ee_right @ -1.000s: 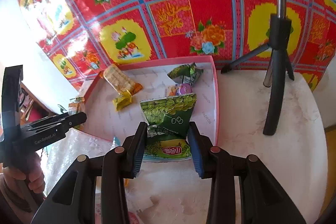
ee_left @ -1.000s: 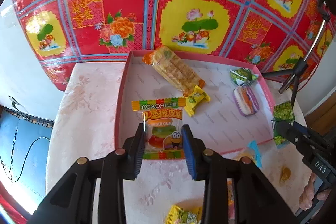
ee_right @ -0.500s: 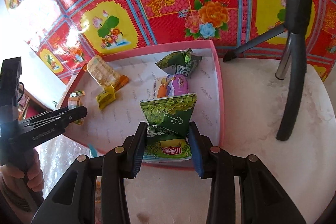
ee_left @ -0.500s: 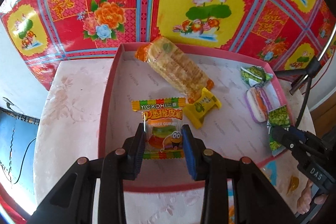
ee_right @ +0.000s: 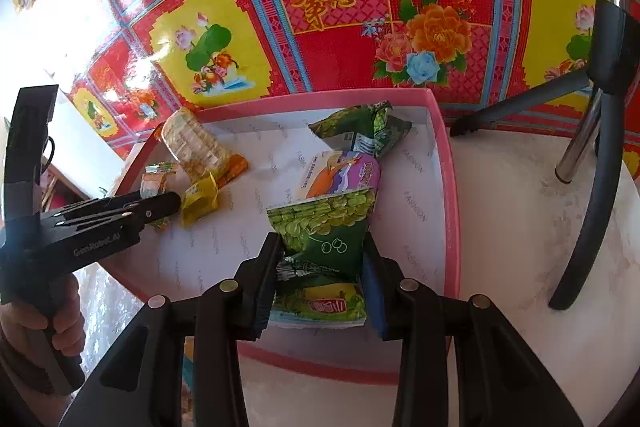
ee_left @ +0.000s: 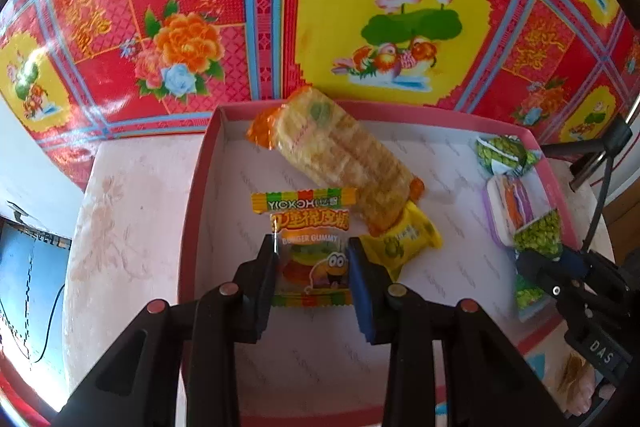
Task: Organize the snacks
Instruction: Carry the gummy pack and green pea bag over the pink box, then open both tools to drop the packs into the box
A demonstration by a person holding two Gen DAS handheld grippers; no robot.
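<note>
Two packets are in transit, one per gripper, and both hang over the pink box [ee_left: 196,187] that sits on the bench [ee_left: 120,227]. In the left wrist view the left gripper [ee_left: 312,267] has its fingers [ee_left: 266,267] drawn in narrow on a gummy packet [ee_left: 308,227], pads pressing its two side edges; the packet's long axis runs straight away from the fingers, its striped top seal at the far end and its bottom seal back between the pads. Just beyond the fingertips lies a long cracker pack [ee_left: 340,155], slanting from far left to near right, with a yellow candy [ee_left: 404,239] just right of the right finger. The step in hand looks like placing, and it would go best by lowering onto the bare floor of the box on the near left, short of the cracker pack, then letting go only once the packet lies flat. In the right wrist view the right gripper [ee_right: 320,267] likewise holds narrow on a green pea packet [ee_right: 324,235], its long axis also pointing away from the fingers, the wide crimped end farthest out. That end overlaps a purple packet [ee_right: 344,171] in the picture, and another green packet [ee_right: 364,131] lies beyond; setting down nearer than these would avoid stacking.
</note>
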